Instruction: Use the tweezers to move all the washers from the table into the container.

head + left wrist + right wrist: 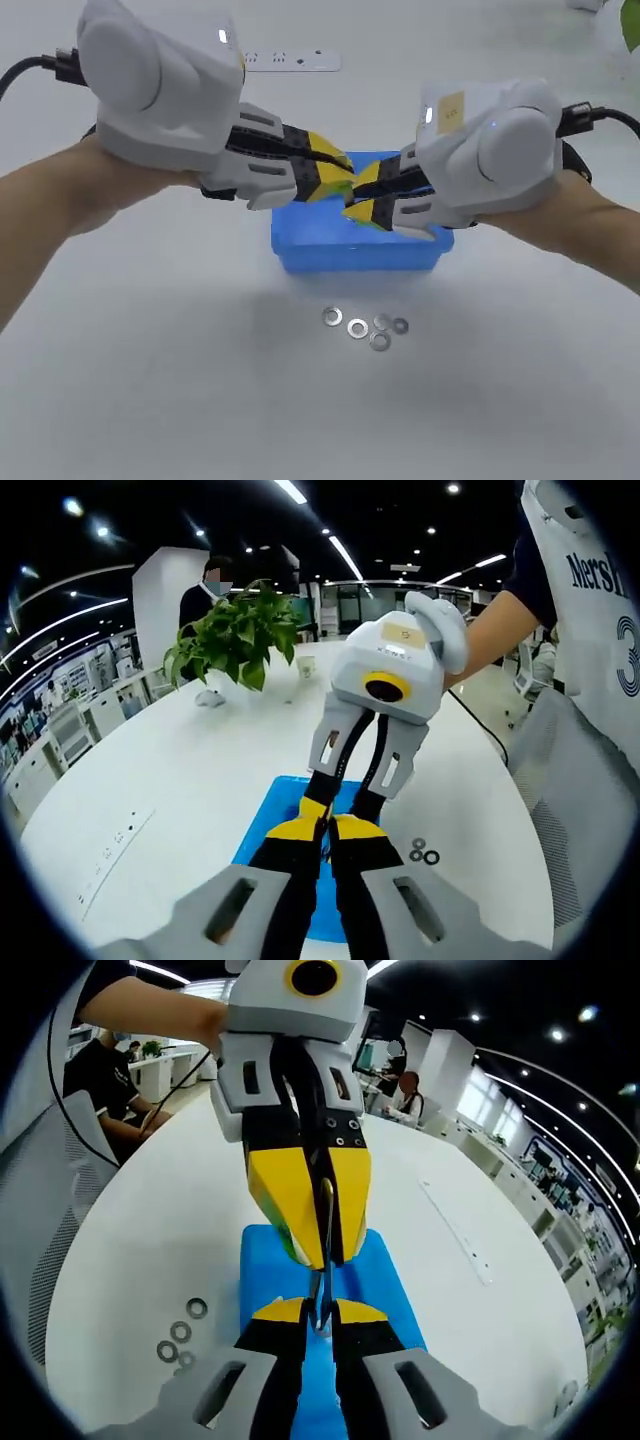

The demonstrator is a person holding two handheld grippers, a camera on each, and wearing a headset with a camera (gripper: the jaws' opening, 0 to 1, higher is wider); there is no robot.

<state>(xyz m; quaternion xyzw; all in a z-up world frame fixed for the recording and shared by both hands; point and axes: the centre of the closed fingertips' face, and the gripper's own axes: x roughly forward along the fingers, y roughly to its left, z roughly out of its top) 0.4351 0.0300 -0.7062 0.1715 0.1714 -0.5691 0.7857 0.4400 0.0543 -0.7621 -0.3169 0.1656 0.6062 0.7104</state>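
Left tongs (325,828) and right tongs (318,1315) both pinch the tweezers (321,1285) above the blue container (350,260); a mistimed release could drop them inside, away from the washers (365,327).

My left gripper (342,178) and right gripper (358,203) meet nose to nose over the blue box (355,258), tweezers (322,1222) pinched between them, so I've got no way in from above. Table (150,380) round the washers (365,325) is wide open.

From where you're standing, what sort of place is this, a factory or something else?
Most likely an open-plan office, not a factory: a big white table with a potted plant on it, a person seated at desks behind, and rows of ceiling lights overhead.
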